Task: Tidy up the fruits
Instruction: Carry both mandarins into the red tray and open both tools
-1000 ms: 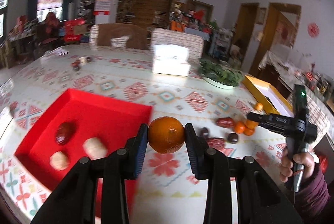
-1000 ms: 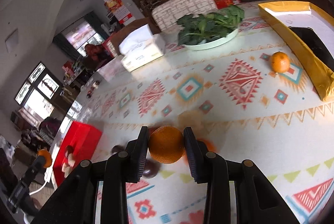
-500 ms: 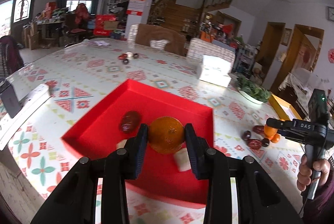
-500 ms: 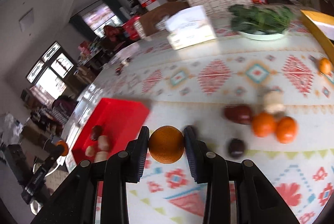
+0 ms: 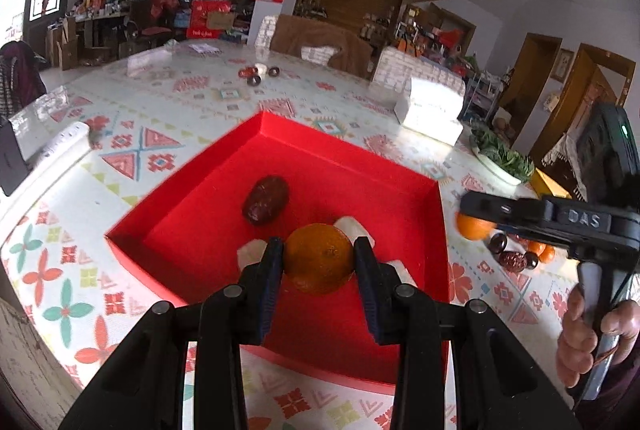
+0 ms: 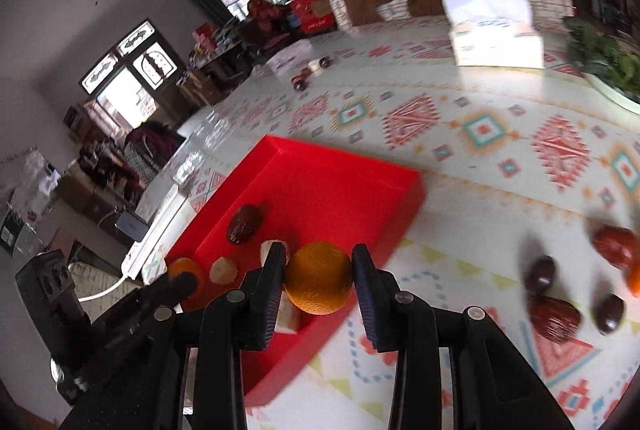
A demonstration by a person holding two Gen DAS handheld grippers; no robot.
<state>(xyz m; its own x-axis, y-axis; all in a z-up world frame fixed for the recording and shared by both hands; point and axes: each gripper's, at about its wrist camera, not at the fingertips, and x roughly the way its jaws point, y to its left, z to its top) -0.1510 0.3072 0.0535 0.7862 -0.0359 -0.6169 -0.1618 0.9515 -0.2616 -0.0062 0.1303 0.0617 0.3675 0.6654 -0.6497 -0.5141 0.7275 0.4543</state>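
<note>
Over red tray [image 5: 436, 205], each hand-held gripper clamps a round orange [image 5: 319, 258].

Sat on the patterned table [image 5: 168, 97]: an open tray [image 5: 352, 165]. Lay inside that tray: 1 date [image 5: 265, 199], 3 pale pieces [image 5: 354, 228]. Lay right of the tray: loose dates [image 6: 554, 314]. Stood behind the tray: a tissue box [image 5: 430, 109], a plate of greens [image 5: 500, 159].

Raised letters "DAS" on the black body of the right claw [image 5: 476, 207], other signs too blurred to read
</note>
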